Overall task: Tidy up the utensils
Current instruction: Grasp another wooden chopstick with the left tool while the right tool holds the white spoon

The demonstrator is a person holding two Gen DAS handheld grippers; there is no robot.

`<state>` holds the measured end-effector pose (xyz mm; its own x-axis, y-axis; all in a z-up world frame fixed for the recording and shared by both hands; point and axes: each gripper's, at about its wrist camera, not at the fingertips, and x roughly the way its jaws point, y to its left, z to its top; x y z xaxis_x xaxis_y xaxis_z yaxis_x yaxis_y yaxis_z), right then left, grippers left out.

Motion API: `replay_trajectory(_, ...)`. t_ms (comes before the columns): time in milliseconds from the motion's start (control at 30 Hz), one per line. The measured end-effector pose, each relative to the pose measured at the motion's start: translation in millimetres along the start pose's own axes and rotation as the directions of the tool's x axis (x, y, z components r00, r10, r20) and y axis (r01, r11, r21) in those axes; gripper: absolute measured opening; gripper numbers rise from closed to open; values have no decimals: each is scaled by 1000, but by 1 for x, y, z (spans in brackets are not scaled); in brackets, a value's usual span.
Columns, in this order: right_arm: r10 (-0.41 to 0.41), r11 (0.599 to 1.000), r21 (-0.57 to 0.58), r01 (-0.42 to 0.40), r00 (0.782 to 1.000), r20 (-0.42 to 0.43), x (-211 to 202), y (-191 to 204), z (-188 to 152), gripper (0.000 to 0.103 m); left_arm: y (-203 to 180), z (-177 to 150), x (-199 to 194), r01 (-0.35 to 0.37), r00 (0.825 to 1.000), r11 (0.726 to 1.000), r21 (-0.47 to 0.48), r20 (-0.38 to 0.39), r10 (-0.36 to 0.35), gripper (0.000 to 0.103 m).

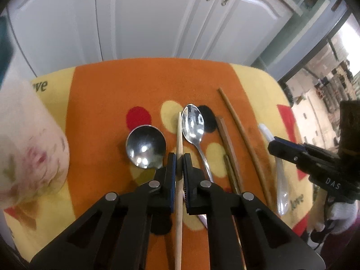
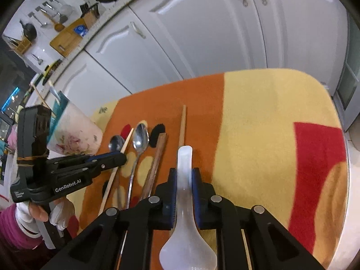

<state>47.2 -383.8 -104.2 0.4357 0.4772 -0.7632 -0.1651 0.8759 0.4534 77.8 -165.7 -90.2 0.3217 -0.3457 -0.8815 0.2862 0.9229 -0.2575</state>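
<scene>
**Both grippers closed on utensils over the patterned cloth**

The left gripper [image 1: 179,157] is seen with its two jaws drawn close around a pale wooden chopstick [image 1: 179,139], which runs lengthwise between the pads; whether the stick is lifted off the cloth cannot be told. Just left of the jaws a round metal ladle spoon [image 1: 145,146] is laid bowl-up, and just right of them a shiny metal spoon [image 1: 193,123] is laid with its handle passing beneath the right jaw. Further right, a dark flat chopstick [image 1: 227,139] and a long brown chopstick [image 1: 243,135] are spread on the orange and yellow cloth [image 1: 108,94].

The right gripper [image 2: 184,175] is pressed against both sides of the handle of a white plastic soup spoon [image 2: 184,202], whose bowl is turned toward the camera. In the left wrist view the same spoon is seen at the cloth's right side, held by the right gripper's fingertips [image 1: 281,148].

A pale floral cup [image 2: 76,130] is placed at the cloth's left edge, with sticks standing in it. White cabinet doors [image 1: 146,18] are seen behind the cloth.
</scene>
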Motion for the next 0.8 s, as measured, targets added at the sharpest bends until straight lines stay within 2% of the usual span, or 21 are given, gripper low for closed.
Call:
replay_trajectory(133,19,1000,23,-20,998,58,-23,3,-7,12,0,-8,-20,37,999,999,-4,27,-37,4)
replay_trajectory(267,42,999,-1,-42,994,103,-45,19,-12,12,-3,-14,-45,66,996,998,1,64,-66,4)
replay_trajectory(433,55,998,-28,-52,990,126,-58,37,-14,12,-3,-20,-73,92,989,996,-3,115,-91,4)
replay_trajectory(667,88,993,-90,-75,985,150,-69,68,-5,12,7,-22,-118,114,974,993,1,195,-112,4)
replay_trajectory(800,123,985,-140,-99,978,171,-77,93,4,12,16,-19,-148,129,960,992,-5,250,-124,3)
